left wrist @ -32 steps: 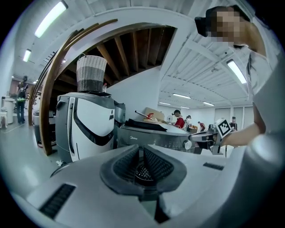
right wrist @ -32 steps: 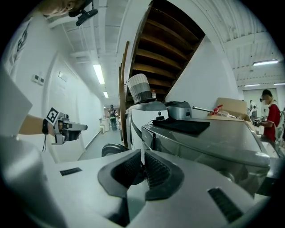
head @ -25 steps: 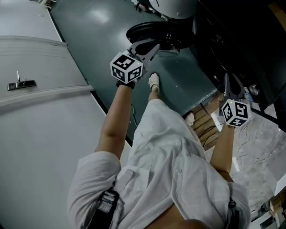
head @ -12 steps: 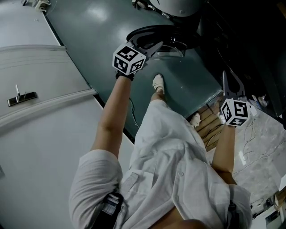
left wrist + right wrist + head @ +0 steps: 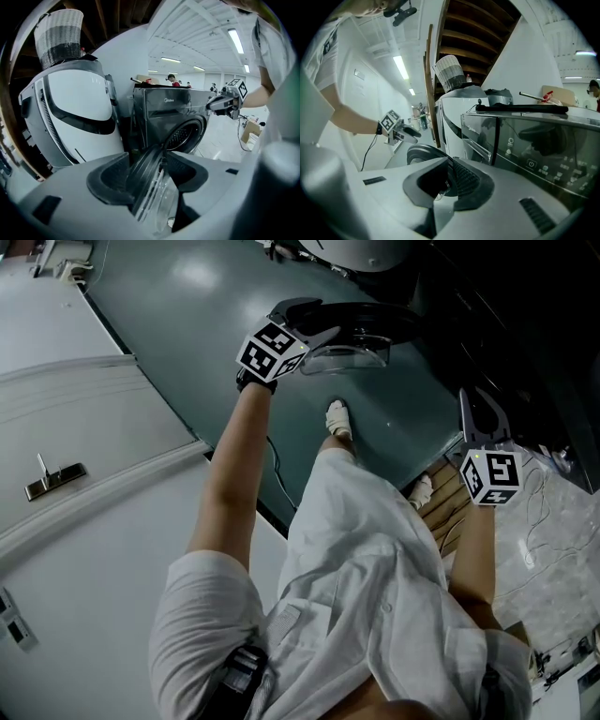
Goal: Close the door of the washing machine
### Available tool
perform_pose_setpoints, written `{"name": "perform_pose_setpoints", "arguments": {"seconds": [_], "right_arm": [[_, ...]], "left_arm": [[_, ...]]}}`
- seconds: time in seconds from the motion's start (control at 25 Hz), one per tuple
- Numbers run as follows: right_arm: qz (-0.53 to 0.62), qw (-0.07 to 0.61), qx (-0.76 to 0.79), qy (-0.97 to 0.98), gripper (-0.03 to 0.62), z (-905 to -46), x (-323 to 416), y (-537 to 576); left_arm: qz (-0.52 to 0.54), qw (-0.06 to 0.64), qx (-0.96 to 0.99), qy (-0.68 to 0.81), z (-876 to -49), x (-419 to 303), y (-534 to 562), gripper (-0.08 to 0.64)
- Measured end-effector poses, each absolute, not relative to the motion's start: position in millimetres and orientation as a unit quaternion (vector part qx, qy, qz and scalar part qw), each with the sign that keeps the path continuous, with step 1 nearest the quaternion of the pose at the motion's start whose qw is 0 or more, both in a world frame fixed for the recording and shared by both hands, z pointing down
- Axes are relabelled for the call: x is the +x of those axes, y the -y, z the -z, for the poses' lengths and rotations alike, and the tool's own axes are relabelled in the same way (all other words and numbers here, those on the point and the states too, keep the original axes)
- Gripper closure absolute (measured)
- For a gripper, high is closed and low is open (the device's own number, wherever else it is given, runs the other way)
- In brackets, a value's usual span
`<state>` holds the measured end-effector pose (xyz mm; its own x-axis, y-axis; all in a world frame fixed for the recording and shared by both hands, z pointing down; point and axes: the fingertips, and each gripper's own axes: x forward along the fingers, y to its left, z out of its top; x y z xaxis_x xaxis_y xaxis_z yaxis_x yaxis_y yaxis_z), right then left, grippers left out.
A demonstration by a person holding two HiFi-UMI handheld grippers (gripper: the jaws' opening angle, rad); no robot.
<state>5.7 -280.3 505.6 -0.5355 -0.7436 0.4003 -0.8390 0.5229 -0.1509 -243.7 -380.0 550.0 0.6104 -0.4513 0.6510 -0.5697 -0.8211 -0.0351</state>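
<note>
The washing machine (image 5: 168,110) stands dark, its drum opening (image 5: 185,136) uncovered. Its round door (image 5: 352,329), a black rim round a clear glass bowl, hangs swung out over the green floor. My left gripper (image 5: 317,336) is at the door's near edge. Its jaws have just been opening, and in the left gripper view the door's rim (image 5: 145,176) stands edge-on between the open fingers (image 5: 108,178). My right gripper (image 5: 483,416) hangs apart at the right beside the machine's front, its jaws together on nothing. In the right gripper view the door (image 5: 423,152) and the left gripper (image 5: 407,133) show to the left.
A white appliance (image 5: 75,108) with a woven basket (image 5: 61,37) on top stands beside the machine. The control panel (image 5: 534,159) is close on the right. My own legs and feet (image 5: 337,418) are just below the door. Cables (image 5: 525,521) lie on the pale floor.
My left gripper has moved onward to the door's edge and its jaws have spread apart round the rim. The right gripper has shifted a little downward.
</note>
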Motion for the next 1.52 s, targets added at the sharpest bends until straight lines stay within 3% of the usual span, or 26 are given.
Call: {"name": "perform_pose_setpoints", "arguments": {"seconds": [0.52,1.52], "right_arm": [[-0.173,0.139,0.464,0.857,0.560,-516.5,-15.0,304.0],[-0.159,0.131,0.445,0.872,0.560,-493.3,1.3,259.4]], "left_arm": [[-0.422,0.082,0.878,0.211,-609.9,-250.1,398.4,0.281],[-0.393,0.117,0.879,0.244,-607.5,-224.6,330.9,0.258]]}}
